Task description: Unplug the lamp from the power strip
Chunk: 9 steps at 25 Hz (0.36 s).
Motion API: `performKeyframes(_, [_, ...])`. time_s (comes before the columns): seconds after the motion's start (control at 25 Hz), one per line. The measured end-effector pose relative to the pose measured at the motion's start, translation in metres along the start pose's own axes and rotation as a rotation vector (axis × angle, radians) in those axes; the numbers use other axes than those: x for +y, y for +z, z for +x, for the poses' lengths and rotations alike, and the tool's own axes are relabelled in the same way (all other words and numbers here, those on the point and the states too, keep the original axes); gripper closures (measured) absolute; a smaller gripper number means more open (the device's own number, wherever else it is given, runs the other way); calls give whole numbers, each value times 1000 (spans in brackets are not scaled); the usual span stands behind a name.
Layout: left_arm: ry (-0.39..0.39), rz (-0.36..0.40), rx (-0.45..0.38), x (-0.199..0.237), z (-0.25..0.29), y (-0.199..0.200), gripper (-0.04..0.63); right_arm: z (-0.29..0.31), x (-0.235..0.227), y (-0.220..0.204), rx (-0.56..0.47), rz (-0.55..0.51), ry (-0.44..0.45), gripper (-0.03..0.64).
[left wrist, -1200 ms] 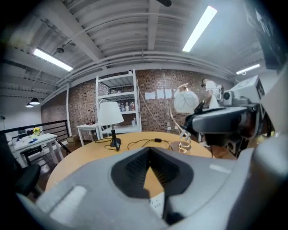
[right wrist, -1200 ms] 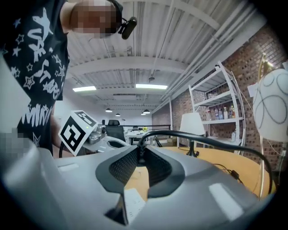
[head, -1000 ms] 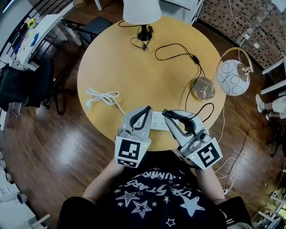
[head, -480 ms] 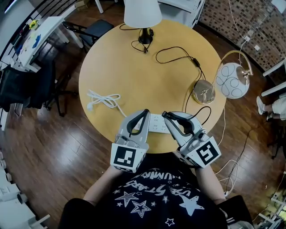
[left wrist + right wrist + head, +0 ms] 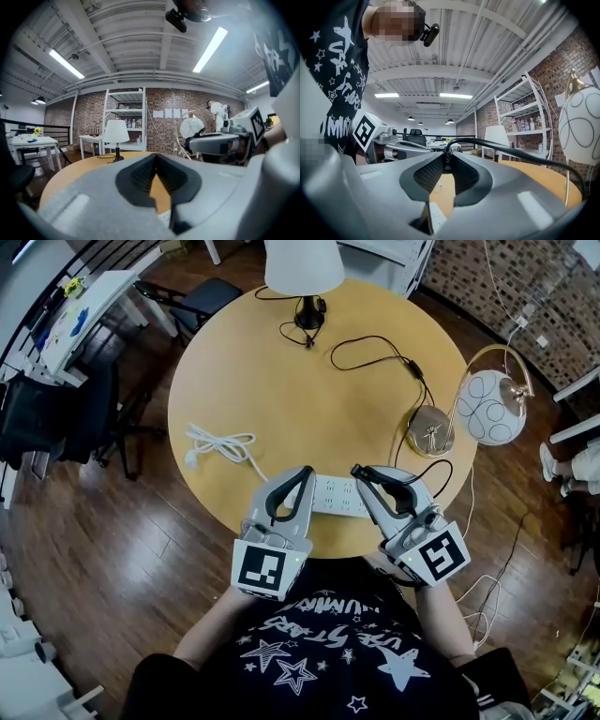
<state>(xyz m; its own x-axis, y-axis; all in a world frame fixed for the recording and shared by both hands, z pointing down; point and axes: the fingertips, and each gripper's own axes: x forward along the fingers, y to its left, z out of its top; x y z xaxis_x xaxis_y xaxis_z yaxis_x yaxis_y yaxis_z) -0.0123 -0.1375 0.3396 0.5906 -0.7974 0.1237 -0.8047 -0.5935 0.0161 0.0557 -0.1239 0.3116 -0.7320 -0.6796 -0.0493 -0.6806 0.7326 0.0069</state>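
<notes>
Right tongs [image 5: 445, 165] apparently pinch plug [image 5: 447, 152].

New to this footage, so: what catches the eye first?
Two claws sit at the near edge of the round wooden table: the right claw is shut on a black plug, the left claw shut and empty, both by a long white power strip. A white globe lamp with brass base stands at the table's right edge.
</notes>
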Motion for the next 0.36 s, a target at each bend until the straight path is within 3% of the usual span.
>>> performKeyframes(0.36, [-6, -12, -2, -3, 2, 4, 592, -4, -2, 1, 20, -8, -1, 560])
